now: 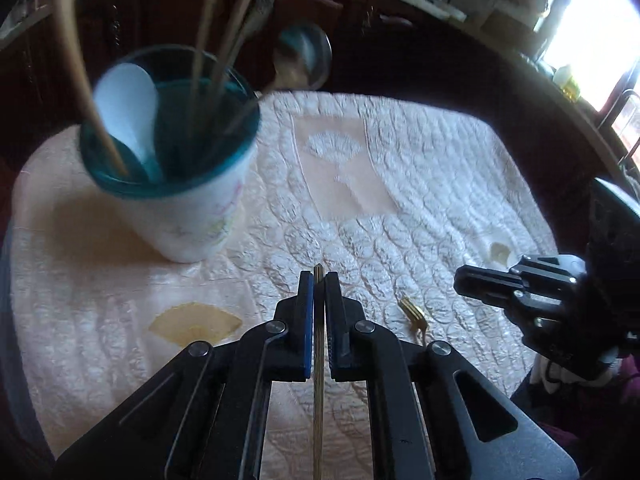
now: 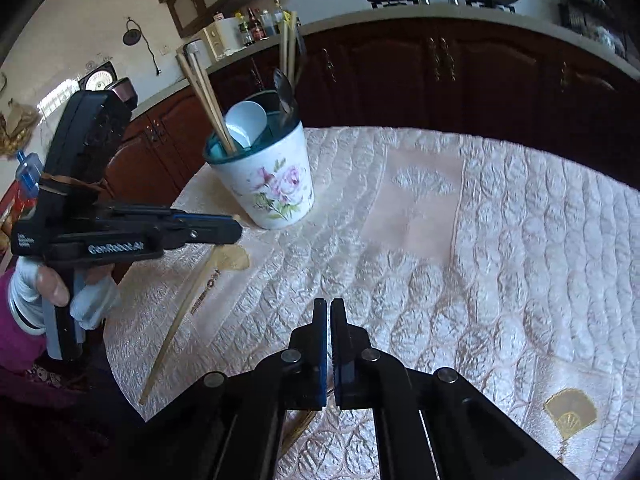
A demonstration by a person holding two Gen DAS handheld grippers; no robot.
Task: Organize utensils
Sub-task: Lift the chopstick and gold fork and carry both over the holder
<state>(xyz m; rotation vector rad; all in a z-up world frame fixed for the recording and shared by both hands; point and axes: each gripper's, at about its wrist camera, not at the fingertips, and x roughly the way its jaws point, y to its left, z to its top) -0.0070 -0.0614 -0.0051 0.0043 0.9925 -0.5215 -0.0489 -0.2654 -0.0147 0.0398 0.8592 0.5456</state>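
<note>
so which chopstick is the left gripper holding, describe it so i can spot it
On the quilted tablecloth, find the floral cup holding upright chopsticks. Just in front of it the left gripper is shut on a single pale chopstick. Unlike those in the cup, it slants down toward the table edge.

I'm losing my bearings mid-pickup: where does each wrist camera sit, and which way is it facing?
Left wrist: on the left gripper, looking down across the quilted tablecloth at the floral cup; its fingers clamp a chopstick; the right gripper enters at right.
Right wrist: on the shut right gripper, facing the cup and dark cabinets; the left gripper and gloved hand show at left.
Shared: cup, tablecloth, chopstick.
</note>
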